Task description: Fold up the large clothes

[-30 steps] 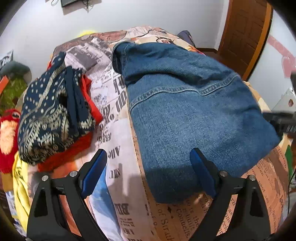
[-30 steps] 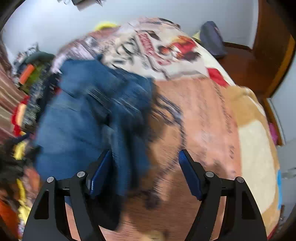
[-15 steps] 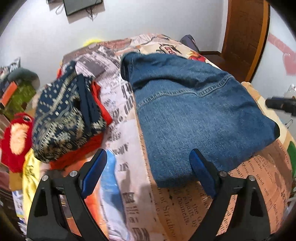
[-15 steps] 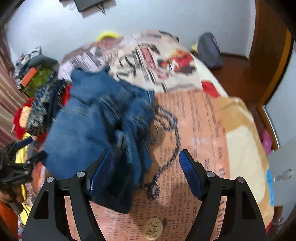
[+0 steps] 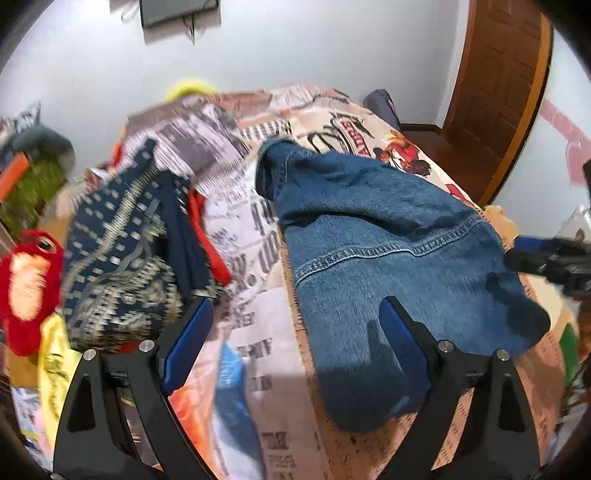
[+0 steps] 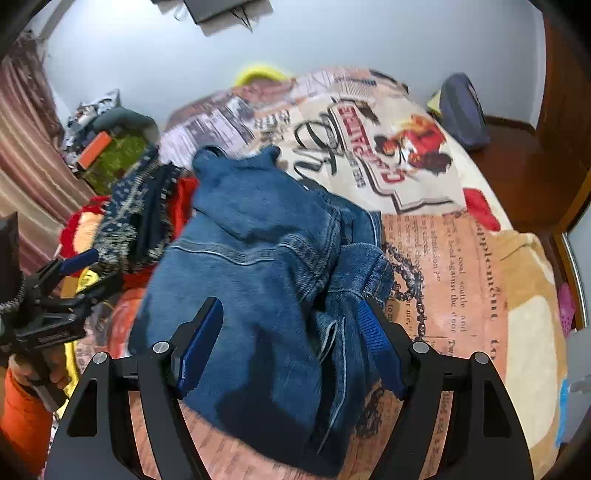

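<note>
I judge the jacket [image 5: 399,273] mostly folded on the bed [image 6: 461,258], its right side bunched, my left gripper [image 5: 295,332] and right gripper [image 6: 291,332] spread, empty.

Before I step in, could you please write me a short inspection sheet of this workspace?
Surface: bed covered with a newspaper-print blanket.
Job's things: blue denim garment lying partly folded on the bed, its right side bunched in the right wrist view.
Clutter: patterned navy cloth on red fabric to the left; red plush toy; dark bag at the far end.
Grippers: left gripper and right gripper both open, holding nothing.
Cables: thin wires hang below a dark wall-mounted object.
Surroundings: pale wall, wooden door at right, striped curtain at left.
</note>
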The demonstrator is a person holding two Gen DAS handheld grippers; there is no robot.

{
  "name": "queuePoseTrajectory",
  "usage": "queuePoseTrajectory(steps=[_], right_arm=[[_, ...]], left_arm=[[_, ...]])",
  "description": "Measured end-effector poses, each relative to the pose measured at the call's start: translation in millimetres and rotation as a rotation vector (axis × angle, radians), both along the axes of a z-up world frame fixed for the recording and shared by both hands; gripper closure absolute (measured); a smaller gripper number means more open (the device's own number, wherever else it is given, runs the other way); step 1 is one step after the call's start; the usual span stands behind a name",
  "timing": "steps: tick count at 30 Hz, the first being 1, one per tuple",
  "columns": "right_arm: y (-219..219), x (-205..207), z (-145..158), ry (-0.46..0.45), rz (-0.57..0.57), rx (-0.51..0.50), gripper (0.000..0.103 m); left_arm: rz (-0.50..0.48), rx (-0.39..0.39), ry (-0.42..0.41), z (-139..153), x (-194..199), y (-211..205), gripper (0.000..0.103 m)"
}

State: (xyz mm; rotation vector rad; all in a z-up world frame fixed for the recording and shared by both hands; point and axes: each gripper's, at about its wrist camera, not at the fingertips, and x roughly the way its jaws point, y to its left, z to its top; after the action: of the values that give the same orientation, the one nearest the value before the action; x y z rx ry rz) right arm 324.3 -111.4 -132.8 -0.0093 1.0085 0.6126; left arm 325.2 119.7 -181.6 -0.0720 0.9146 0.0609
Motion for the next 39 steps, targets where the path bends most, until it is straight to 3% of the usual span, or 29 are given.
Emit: queuePoseTrajectory(steps=[4, 7, 11, 20, 24, 30, 35, 39], right_arm=[[-4.0, 22.3, -21.9, 0.055, -0.009, 0.013, 0.03], [-13.7, 37.1, -35.0, 0.11, -0.008, 0.032, 0.021], [-20.7, 44.1, -47.2, 0.172, 0.024, 0.075, 0.021], [-19.8, 74.0, -85.9, 0.333, 0.056, 0.205, 0.013], [-14.5, 85.4, -97.8, 0.399, 0.084, 0.257, 0.013], [-2.7, 89.3, -94.2, 0.382, 0.099, 0.249, 0.013], [5.8, 80.3, -76.7, 0.347, 0.092, 0.225, 0.04], [12.7, 68.9, -56.5, 0.287, 0.094, 0.182, 0.05]], left_arm=[[-0.04, -0.195, 0.098, -26.4, 25.0, 12.1, 0.012], [-0.054, -0.29, 0.163, -47.6, 40.6, 16.8, 0.012], [-0.06, -0.438, 0.182, -67.1, 52.1, 27.1, 0.007], [-0.062, -0.67, 0.246, -100.7, 73.6, 43.7, 0.001], [-0.075, -0.65, 0.25, -102.0, 88.1, 37.2, 0.001], [-0.122, -0.599, 0.256, -101.1, 104.5, 17.8, 0.001], [-0.152, -0.592, 0.228, -90.1, 99.5, 11.9, 0.022], [-0.185, -0.523, 0.191, -61.3, 90.2, 4.4, 0.043]])
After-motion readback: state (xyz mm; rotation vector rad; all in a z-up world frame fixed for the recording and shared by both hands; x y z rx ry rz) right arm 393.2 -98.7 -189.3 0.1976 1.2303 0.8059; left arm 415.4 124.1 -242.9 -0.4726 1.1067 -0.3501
